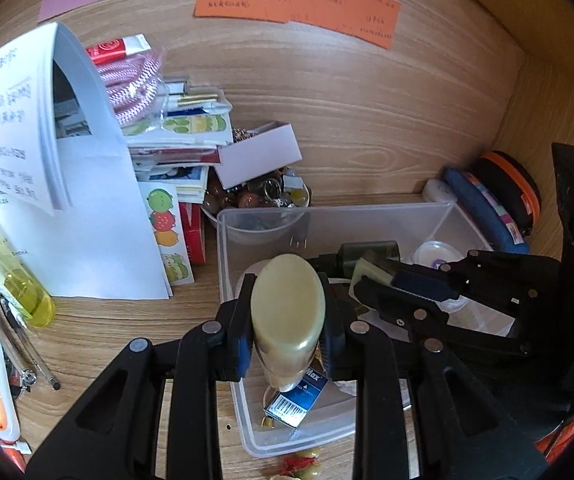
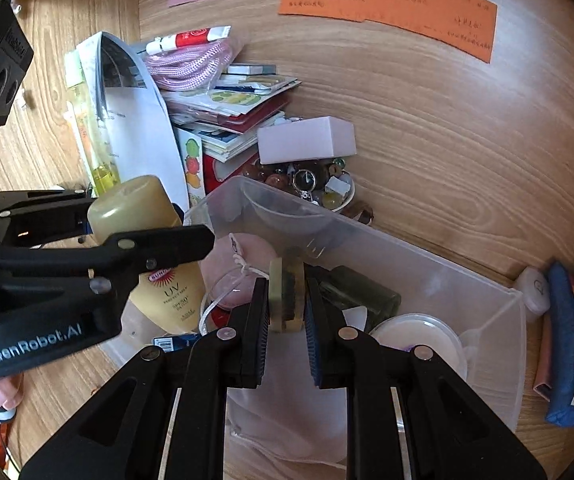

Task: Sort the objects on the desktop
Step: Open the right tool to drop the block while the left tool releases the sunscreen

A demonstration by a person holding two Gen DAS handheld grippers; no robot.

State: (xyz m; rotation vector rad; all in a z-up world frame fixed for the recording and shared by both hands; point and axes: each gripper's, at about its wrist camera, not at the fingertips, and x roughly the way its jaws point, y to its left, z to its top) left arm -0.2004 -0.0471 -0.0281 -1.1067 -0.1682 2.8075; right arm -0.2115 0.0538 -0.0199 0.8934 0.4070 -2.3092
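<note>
Left gripper (image 1: 287, 344) is clenched on the sunscreen bottle (image 1: 288, 316), held over the clear bin (image 1: 263, 216); right gripper (image 2: 286, 320) pinches a small greenish block (image 2: 286, 300) inside the same bin. Best move, I'd say: lower each item to the bin floor before releasing, one at a time, so the tools don't collide. Only the right wrist view shows the bottle's UV label and a pink pouch (image 2: 243, 268) in the bin; only the left wrist view shows pens (image 1: 23, 356) on the desk (image 1: 367, 128).
</note>
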